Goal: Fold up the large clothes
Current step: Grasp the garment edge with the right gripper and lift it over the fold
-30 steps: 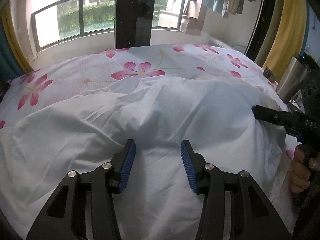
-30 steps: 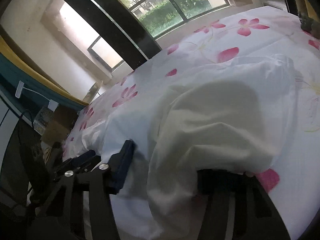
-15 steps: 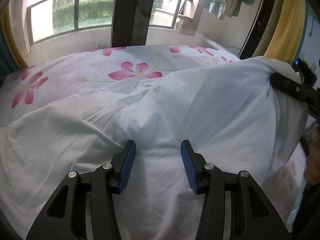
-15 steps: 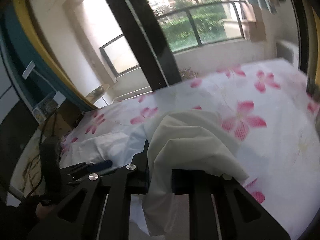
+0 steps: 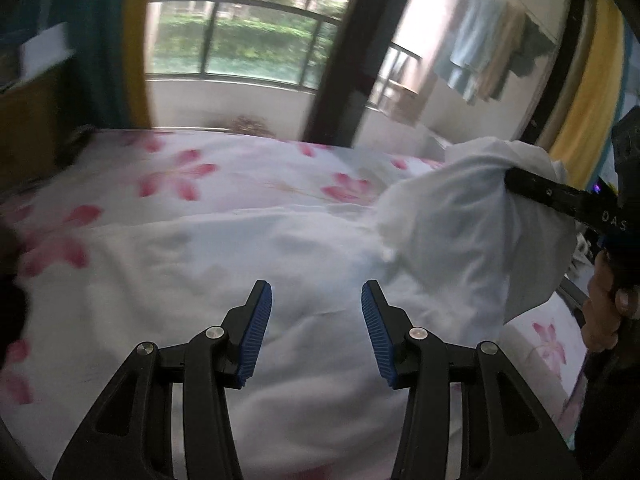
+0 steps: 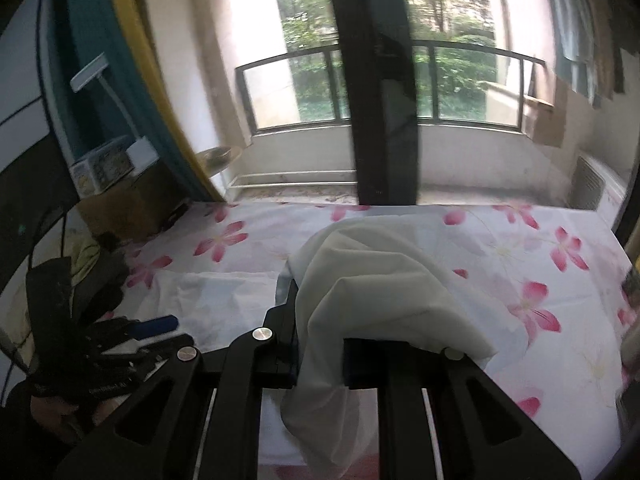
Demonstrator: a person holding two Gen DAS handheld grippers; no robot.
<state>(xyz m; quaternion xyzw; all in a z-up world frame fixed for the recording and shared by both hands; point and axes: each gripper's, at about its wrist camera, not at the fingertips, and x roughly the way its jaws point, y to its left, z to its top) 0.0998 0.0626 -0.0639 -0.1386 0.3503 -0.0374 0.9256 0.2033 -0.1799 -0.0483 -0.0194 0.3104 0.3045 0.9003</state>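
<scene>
A large white garment lies spread and wrinkled on the bed. My left gripper is open and empty, low over the garment's near part. My right gripper is shut on the garment's edge, and the white cloth drapes over its fingers and hides the tips. In the left wrist view the right gripper holds that bunched edge raised above the bed at the right. In the right wrist view the left gripper shows at the lower left.
The bed has a white sheet with pink flowers. A window with a balcony rail and a dark post stand beyond it. A cardboard box and clutter sit at the bed's left. Clothes hang at the back right.
My right gripper has lifted the garment's right edge up off the bed and carried it leftward over the rest. My left gripper has stayed open and turned a little left.
</scene>
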